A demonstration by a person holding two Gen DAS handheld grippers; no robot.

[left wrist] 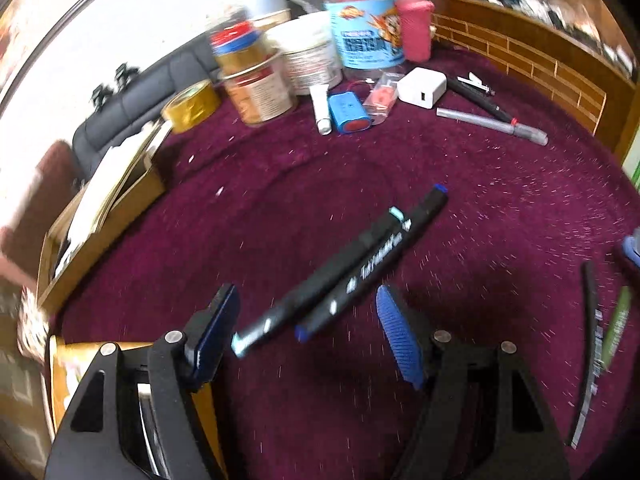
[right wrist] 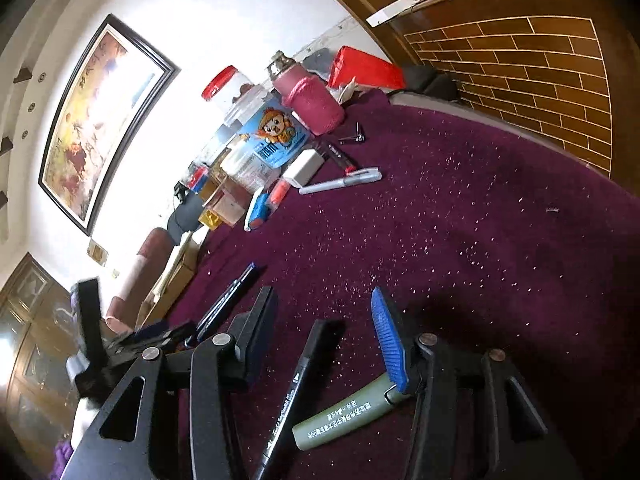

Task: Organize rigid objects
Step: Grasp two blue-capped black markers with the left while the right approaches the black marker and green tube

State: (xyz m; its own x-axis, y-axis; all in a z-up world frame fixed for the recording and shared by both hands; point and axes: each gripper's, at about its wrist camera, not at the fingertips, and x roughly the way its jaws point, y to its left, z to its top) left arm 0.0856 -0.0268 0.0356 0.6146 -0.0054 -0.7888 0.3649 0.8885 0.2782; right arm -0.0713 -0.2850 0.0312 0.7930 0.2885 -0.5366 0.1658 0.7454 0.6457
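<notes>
Markers, two black ones, are lying side by side at centre frame on the purple cloth, between the spread left gripper. Right gripper is standing apart over a third marker, gripping nothing. Risk: closing could scatter the pair.

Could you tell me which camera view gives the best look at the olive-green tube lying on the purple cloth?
The right wrist view: the olive-green tube lies close beneath the right gripper, printed lettering visible. The left wrist view catches only a blurred green sliver at its right edge.
</notes>
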